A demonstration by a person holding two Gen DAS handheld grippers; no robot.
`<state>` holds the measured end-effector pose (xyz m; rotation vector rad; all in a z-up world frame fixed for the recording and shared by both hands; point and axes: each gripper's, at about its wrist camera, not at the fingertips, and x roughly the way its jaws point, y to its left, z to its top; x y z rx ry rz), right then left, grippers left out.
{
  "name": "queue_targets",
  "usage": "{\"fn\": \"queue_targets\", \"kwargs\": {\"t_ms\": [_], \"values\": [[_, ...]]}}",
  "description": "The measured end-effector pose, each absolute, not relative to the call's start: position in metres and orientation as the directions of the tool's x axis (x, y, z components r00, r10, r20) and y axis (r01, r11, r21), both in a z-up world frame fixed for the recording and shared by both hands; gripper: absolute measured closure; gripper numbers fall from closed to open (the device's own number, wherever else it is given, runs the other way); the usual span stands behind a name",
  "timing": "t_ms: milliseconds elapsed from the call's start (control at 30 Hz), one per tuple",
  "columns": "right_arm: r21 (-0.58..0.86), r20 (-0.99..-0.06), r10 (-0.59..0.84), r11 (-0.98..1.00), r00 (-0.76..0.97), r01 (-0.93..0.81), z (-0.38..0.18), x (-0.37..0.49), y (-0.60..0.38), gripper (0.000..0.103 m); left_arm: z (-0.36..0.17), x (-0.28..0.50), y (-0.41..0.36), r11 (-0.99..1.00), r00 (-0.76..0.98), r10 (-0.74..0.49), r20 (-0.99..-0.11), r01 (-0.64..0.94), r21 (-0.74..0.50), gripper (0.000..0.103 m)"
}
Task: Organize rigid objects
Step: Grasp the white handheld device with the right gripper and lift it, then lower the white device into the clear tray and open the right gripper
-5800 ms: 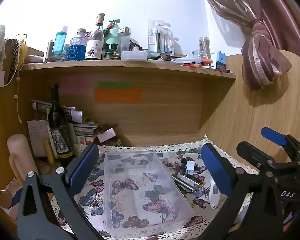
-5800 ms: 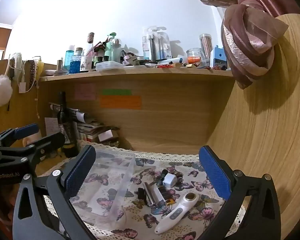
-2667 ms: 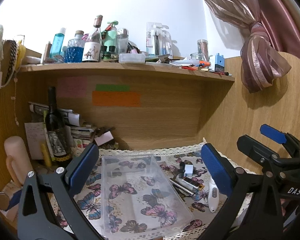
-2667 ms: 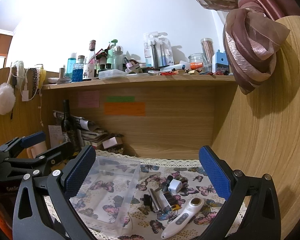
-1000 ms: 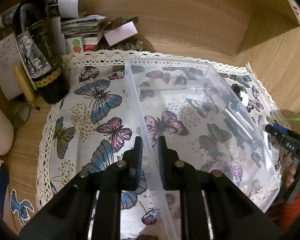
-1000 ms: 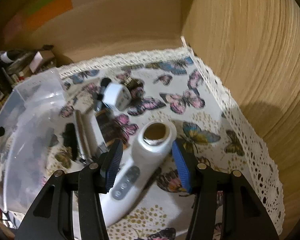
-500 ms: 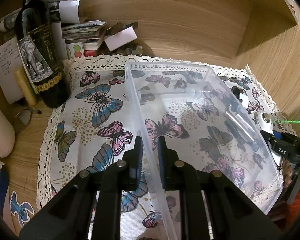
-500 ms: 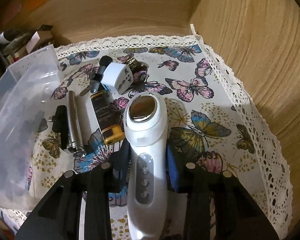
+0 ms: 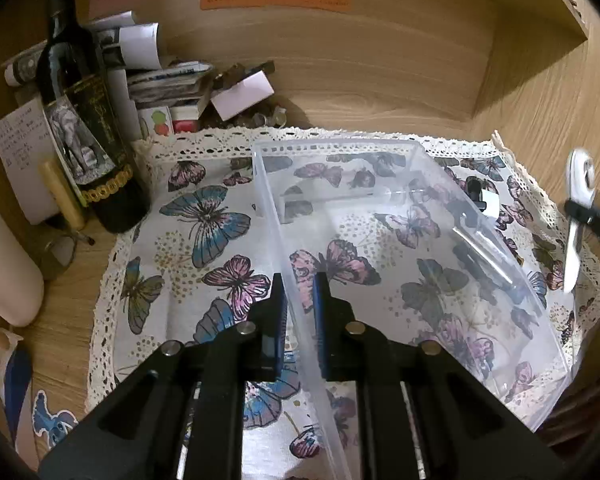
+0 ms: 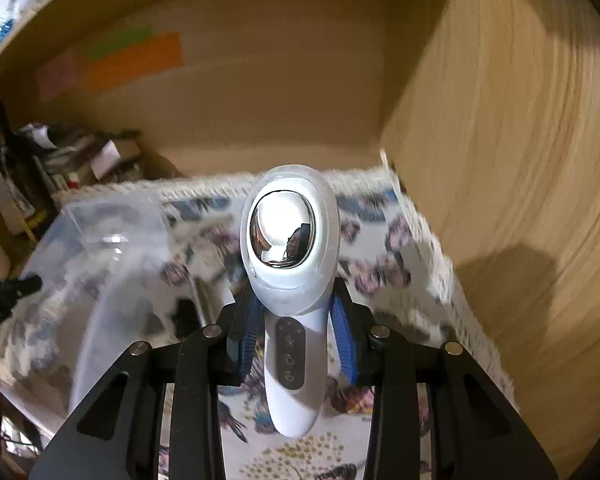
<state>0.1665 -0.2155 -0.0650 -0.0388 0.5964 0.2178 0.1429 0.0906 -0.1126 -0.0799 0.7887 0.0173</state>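
Change since earlier frame: white handheld device [image 10: 292, 280] was lying on the butterfly cloth [image 9: 204, 236] between the right gripper's fingers; it is now raised clear of the cloth, head tipped toward the back wall.
Right gripper [image 10: 296, 332]: fingers drawn in tight on the device's narrow neck, just below the mirrored head; blue pads [image 10: 342, 334] pressed to both sides.
Device, left wrist view: seen at the far right [image 9: 578, 216], in the air beyond the container's right wall.
Left gripper [image 9: 298, 300]: nearly closed, one finger on each side of the left wall of the clear plastic container [image 9: 400, 184], pinching that wall.
Container: resting on the cloth, right end looks slightly lifted; nothing visibly inside it.
Remaining items: white adapter [image 9: 486, 200] and dark items lie on the cloth beyond the container's right wall, seen through the plastic.
Surroundings: dark wine bottle [image 9: 84, 132] upright at the cloth's left rear corner; stacked papers [image 9: 168, 80] behind it.
Image quality: right wrist view blurred apart from device and gripper.
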Motion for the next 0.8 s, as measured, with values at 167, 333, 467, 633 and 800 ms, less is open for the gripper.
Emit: {"fn": "queue_targets", "kwargs": {"t_ms": [167, 333, 467, 633, 800], "values": [[-0.003, -0.495, 0.245, 0.959, 0.834, -0.284, -0.043, 0.157, -0.195, 0.072, -0.112, 0.142, 0.092, 0.995, 0.704, -0.025, -0.709, -0.052, -0.086, 0.09], [0.002, -0.448, 0.325, 0.932, 0.833, -0.362, -0.027, 0.151, -0.167, 0.072, -0.109, 0.139, 0.093, 0.994, 0.711, -0.032, -0.702, -0.049, -0.094, 0.09], [-0.007, -0.448, 0.382, 0.903, 0.809, -0.43, -0.022, 0.153, -0.137, 0.072, -0.109, 0.138, 0.094, 0.995, 0.713, -0.034, -0.701, -0.042, -0.091, 0.09], [-0.027, -0.479, 0.427, 0.866, 0.767, -0.499, -0.023, 0.157, -0.101, 0.072, -0.109, 0.137, 0.093, 0.995, 0.714, -0.036, -0.699, -0.039, -0.091, 0.09], [-0.028, -0.541, 0.461, 0.826, 0.703, -0.563, -0.036, 0.17, -0.069, 0.072, -0.11, 0.137, 0.093, 0.995, 0.717, -0.036, -0.696, -0.039, -0.092, 0.09]]}}
